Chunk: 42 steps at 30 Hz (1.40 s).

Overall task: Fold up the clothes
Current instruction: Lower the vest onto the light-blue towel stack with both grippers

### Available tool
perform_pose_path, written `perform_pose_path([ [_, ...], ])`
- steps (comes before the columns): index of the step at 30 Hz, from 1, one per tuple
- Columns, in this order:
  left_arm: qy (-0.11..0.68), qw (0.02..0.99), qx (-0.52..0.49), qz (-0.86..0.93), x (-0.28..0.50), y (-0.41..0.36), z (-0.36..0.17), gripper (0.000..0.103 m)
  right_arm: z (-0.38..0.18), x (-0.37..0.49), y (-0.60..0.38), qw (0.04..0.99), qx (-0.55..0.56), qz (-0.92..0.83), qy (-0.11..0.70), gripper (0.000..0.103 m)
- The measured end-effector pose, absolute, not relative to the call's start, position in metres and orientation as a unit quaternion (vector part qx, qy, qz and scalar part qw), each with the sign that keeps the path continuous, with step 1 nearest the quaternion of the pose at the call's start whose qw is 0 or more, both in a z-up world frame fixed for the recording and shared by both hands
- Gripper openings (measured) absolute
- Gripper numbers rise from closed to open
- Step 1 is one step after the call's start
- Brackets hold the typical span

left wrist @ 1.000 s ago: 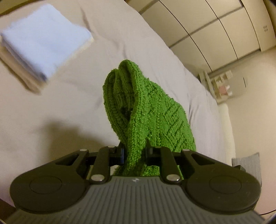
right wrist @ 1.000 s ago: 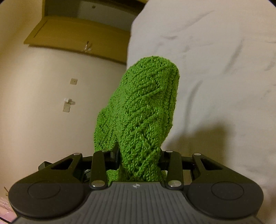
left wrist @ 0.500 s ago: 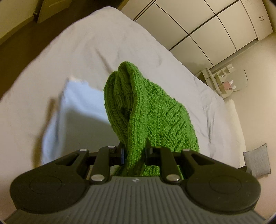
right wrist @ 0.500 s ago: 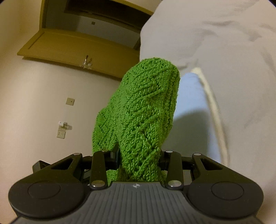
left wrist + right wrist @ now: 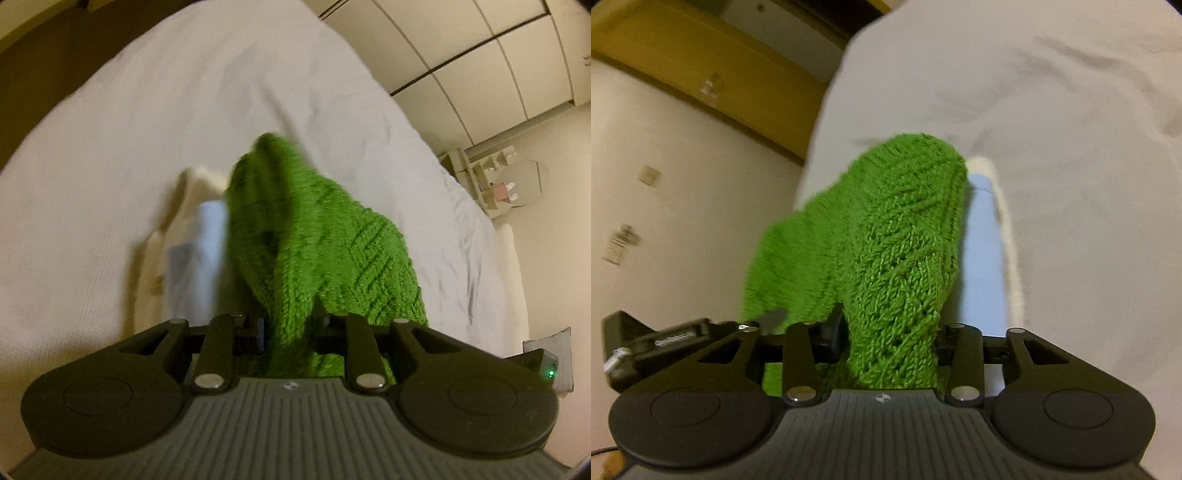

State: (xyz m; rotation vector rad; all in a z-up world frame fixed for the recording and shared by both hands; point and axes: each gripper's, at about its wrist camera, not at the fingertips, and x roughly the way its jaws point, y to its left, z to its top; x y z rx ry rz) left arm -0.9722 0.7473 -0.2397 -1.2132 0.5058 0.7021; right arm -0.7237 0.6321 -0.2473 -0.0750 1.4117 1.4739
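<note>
Now arriving over the folded stack [image 5: 192, 251] on the bed [image 5: 110, 155], earlier lying off to the side. Green knitted garment [image 5: 317, 236] hanging bunched between left gripper [image 5: 286, 326] and right gripper [image 5: 890, 332], jaws opening, knit between them; stack lying just beyond.

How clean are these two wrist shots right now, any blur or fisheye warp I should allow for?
Left wrist view: the green knit and the folded stack behind it smear with motion; cupboard lines bow from the lens. Right wrist view: the knit's far edge and the wall fittings blur, stitches near the claw stay sharp; warm dim light in both.
</note>
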Motion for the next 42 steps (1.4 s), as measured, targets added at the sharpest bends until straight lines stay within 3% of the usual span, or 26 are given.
perform_pose_path([
  [2,0.227,0.731,-0.559,0.319,-0.975,0.749,-0.247,0.026,-0.252,-0.727,0.636,0.526,-0.029,0.605,0.597,0.045],
  [6,0.249,0.73,-0.537,0.342,-0.972,0.745,-0.225,0.024,-0.223,-0.738,0.638,0.56,-0.086,0.606,0.558,0.063],
  [10,0.271,0.743,-0.479,0.382,-0.972,0.721,-0.178,0.021,-0.184,-0.756,0.61,0.606,-0.154,0.615,0.48,0.065],
  [11,0.271,0.747,-0.468,0.386,-0.973,0.713,-0.167,0.02,-0.175,-0.76,0.6,0.608,-0.16,0.62,0.469,0.063],
  [15,0.31,0.782,-0.397,0.367,-0.955,0.673,-0.137,0.019,-0.154,-0.787,0.568,0.591,-0.202,0.66,0.418,0.032],
  [18,0.357,0.788,-0.347,0.364,-0.94,0.654,-0.149,0.014,-0.149,-0.81,0.551,0.577,-0.232,0.684,0.381,0.026],
  [20,0.379,0.771,-0.355,0.368,-0.941,0.651,-0.172,0.007,-0.158,-0.824,0.547,0.566,-0.255,0.694,0.365,0.025],
  [24,0.373,0.765,-0.364,0.379,-0.961,0.641,-0.205,0.008,-0.192,-0.842,0.547,0.547,-0.302,0.694,0.358,0.025],
  [28,0.367,0.768,-0.359,0.383,-0.965,0.638,-0.211,0.008,-0.217,-0.861,0.549,0.545,-0.346,0.701,0.302,0.026],
  [32,0.368,0.768,-0.352,0.388,-0.962,0.635,-0.204,0.008,-0.21,-0.865,0.55,0.541,-0.374,0.696,0.289,0.027],
  [42,0.306,0.777,-0.377,0.399,-0.964,0.652,-0.163,0.006,-0.157,-0.85,0.587,0.556,-0.285,0.717,0.311,0.026],
])
